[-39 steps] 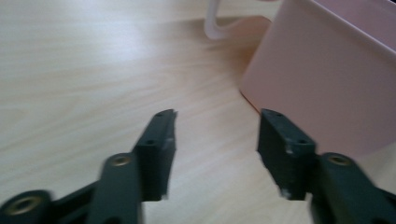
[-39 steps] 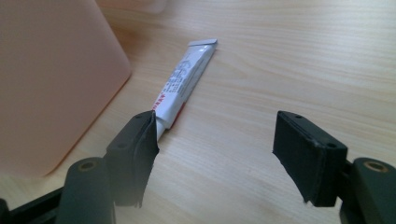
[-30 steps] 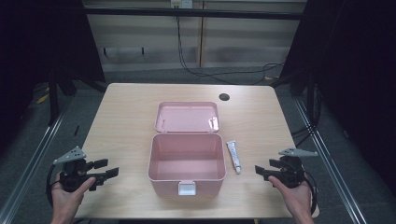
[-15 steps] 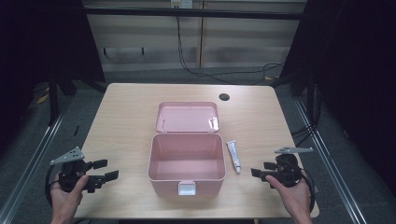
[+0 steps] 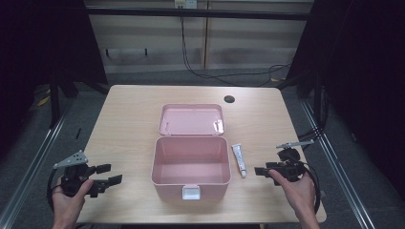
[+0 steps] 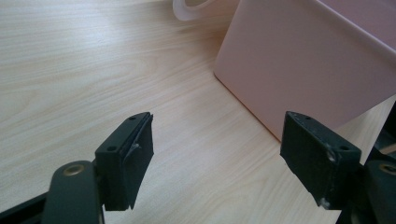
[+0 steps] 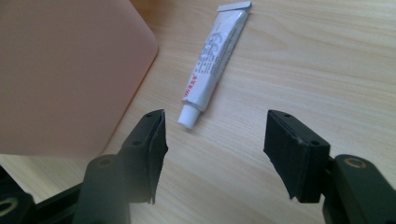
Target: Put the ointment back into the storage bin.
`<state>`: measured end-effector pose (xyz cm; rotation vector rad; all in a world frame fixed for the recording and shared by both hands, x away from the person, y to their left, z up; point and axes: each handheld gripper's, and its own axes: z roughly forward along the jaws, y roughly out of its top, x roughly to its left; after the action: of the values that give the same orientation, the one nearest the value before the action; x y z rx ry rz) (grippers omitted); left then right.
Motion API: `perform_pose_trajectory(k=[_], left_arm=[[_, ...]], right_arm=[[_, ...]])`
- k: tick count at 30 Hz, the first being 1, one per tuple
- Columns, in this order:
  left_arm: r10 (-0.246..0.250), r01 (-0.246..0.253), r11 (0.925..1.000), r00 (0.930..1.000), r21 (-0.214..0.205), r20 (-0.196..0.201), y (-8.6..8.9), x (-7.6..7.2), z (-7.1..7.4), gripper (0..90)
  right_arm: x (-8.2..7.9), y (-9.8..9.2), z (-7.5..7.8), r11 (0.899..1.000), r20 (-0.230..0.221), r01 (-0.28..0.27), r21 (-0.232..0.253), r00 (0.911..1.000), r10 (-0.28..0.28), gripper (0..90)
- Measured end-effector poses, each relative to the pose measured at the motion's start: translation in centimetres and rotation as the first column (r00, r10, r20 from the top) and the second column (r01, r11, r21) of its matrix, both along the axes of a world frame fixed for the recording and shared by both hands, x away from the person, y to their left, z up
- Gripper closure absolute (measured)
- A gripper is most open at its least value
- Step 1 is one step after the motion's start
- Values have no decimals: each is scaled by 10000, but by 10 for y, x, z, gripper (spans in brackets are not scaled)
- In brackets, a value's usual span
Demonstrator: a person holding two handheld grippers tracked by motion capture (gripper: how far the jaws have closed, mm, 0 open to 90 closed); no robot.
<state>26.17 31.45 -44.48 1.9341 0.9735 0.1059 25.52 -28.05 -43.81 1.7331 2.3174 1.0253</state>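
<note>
An open pink box stands mid-table, its lid lying flat behind it, and it looks empty inside. A white tube lies on the wood just right of the box. My right gripper hovers right of the tube, pointing toward it. In the right gripper view the jaws stand apart with nothing between them, and the tube lies ahead, cap toward the left jaw. These jaws have just been closing a little. My left gripper is open left of the box; its view shows the box wall ahead.
The wooden table has a round cable hole at the back right. A white latch sits on the box's front wall. Dark floor and metal rails flank the table on both sides.
My right gripper has shifted slightly toward the tube and lifted a little, and its jaws have narrowed somewhat. The left gripper has stayed put.
</note>
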Motion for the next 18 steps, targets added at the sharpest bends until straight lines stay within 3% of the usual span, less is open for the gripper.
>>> perform_pose_trajectory(k=[10, 11, 13, 18], left_arm=[[-74, 77, 9998, 9999, 187, -143, -3, -1, -2, 259], [-14, 16, 9999, 9999, 138, -160, -2, -1, -2, 259], [-3, 5, 9999, 9999, 124, -133, -1, -3, -1, 259], [-172, 174, 9998, 9998, 123, -120, -4, -3, -1, 259]], right_arm=[[22, 12, 15, 9985, -424, -519, -192, 9978, 511, 463], [29, 18, 18, 9969, -672, -672, -417, 9957, 643, 484], [33, 22, 19, 9950, -705, -746, -663, 9951, 699, 527], [41, 31, 21, 9930, -1316, -914, -746, 9880, 811, 524]])
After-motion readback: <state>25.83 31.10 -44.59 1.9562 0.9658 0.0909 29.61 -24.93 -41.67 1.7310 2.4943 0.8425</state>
